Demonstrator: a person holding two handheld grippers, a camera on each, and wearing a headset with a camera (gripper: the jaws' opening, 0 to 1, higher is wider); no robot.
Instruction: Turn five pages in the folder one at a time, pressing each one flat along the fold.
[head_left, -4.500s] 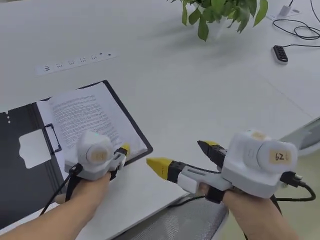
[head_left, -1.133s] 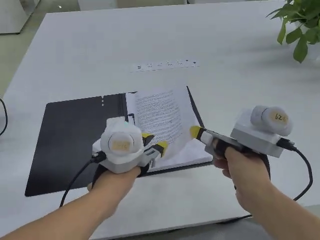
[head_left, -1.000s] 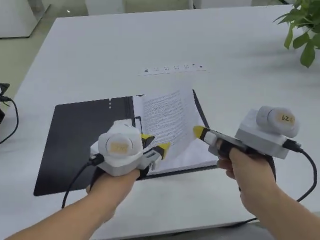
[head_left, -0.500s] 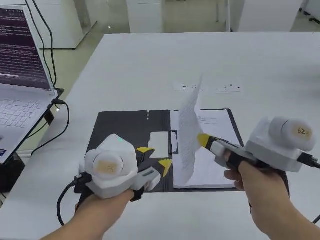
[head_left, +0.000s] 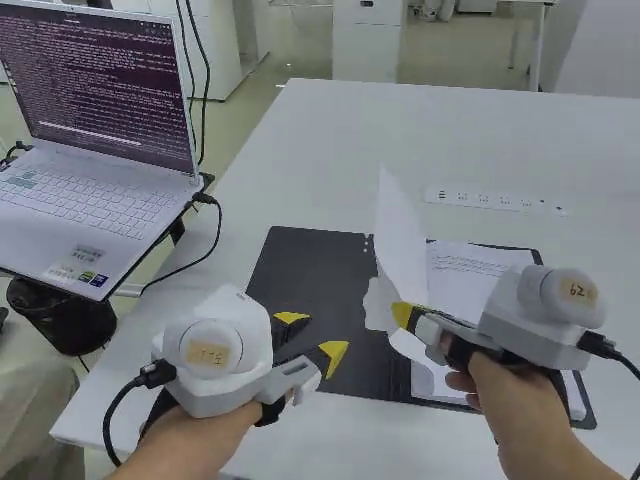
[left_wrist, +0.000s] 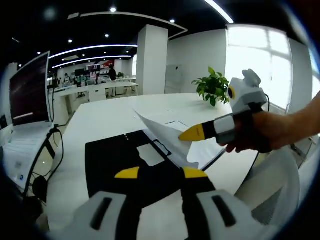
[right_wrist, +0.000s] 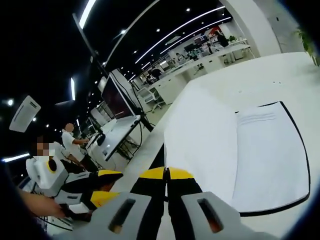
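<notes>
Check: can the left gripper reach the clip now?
Probably yes. The left gripper hangs open over the bare cover, nothing between it and the clip; the page, pinched by the right gripper, stands just beyond.

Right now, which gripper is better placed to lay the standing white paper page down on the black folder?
Probably the right gripper: its jaws are shut on the white paper page, held upright above the black folder. The left gripper hovers open, holding nothing.

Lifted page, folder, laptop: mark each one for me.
lifted page (head_left: 400, 238), head view, middle of the upright sheet.
folder (head_left: 305, 282), head view, bare black left cover.
laptop (head_left: 100, 88), head view, middle of the lit screen.
</notes>
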